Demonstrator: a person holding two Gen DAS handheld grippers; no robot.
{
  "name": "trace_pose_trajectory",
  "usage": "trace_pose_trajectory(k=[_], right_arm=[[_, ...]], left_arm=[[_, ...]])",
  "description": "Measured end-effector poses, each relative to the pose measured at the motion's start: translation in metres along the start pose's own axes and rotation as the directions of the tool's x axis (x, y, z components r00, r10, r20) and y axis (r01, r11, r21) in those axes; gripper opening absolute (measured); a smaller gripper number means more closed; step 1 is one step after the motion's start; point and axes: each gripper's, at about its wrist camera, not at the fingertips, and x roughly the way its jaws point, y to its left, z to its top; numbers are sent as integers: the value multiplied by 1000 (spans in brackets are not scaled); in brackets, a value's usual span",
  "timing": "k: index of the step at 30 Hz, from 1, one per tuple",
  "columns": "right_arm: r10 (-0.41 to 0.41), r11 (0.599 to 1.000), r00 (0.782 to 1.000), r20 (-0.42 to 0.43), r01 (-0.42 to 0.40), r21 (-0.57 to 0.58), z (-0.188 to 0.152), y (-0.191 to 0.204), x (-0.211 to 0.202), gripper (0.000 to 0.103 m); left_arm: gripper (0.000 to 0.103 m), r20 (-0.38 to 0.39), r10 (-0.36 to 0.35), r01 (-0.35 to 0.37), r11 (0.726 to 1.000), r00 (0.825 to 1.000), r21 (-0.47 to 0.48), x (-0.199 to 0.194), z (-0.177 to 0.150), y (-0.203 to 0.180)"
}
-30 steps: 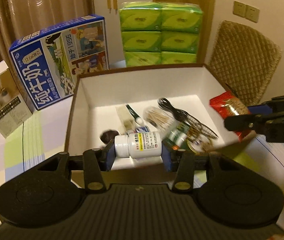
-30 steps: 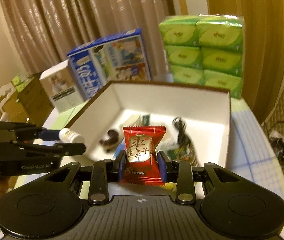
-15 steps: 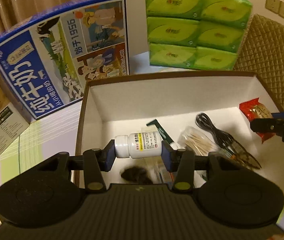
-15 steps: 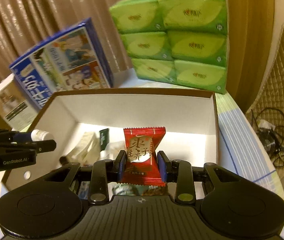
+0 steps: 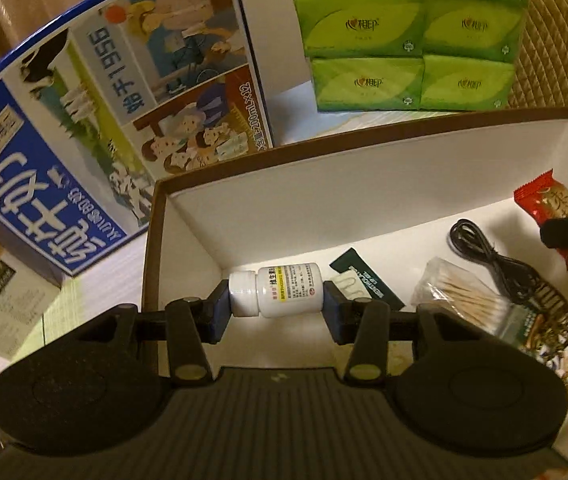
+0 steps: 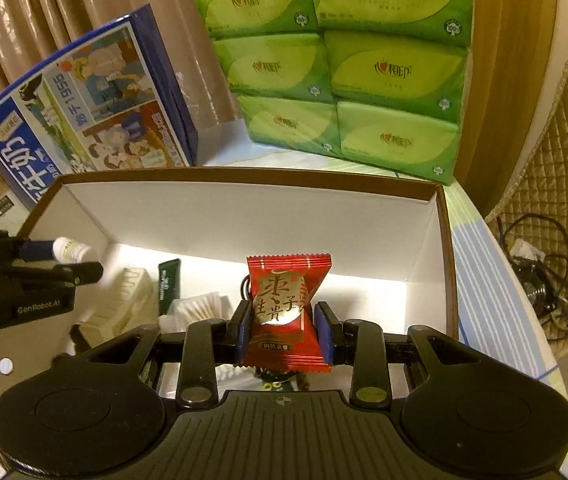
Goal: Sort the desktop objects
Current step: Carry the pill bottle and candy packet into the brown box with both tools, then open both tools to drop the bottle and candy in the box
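Observation:
My left gripper (image 5: 276, 308) is shut on a white pill bottle (image 5: 274, 290), held sideways inside the white box (image 5: 364, 184) near its left wall. It also shows in the right wrist view (image 6: 70, 250). My right gripper (image 6: 284, 332) is shut on a red candy packet (image 6: 286, 308), held over the box's middle right. The packet also shows in the left wrist view (image 5: 552, 208). In the box lie a black cable (image 5: 484, 248), a bag of cotton swabs (image 5: 464, 300), a dark green sachet (image 5: 364, 280) and a hair clip (image 5: 556, 304).
A blue milk carton box (image 5: 96, 120) stands left behind the box. A green tissue pack (image 5: 408, 36) stands behind it. A small beige box (image 5: 0, 304) sits at far left. A quilted chair (image 6: 556, 168) and loose cables (image 6: 540, 268) are to the right.
Both grippers have moved forward and down into the box, each still holding its object. The box interior and back wall now look closer.

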Motion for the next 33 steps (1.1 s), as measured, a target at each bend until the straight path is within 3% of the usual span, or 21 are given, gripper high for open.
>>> trace_pose_trajectory(k=[22,25,28,31,33], right_arm=[[-67,993,997,45,71,-90,5,0,6,31],[-70,990,995,69,78,-120,5,3,4,41],[-55,989,994,91,67,-133,3,7,-6,75],[-17,988,995,98,33,-154,-3,12,-21,78],[-5,989,996,86,18,-150,-9,11,-30,85]], left_arm=[[55,6,3,-4,1000,1000,15,1,4,-2],[58,9,3,-3,1000,1000,6,-4,4,0],[63,19,-3,4,1000,1000,-10,-13,3,1],[69,37,-18,19,999,999,-30,-26,1,3],[71,43,-26,28,999,999,-43,-35,-3,4]])
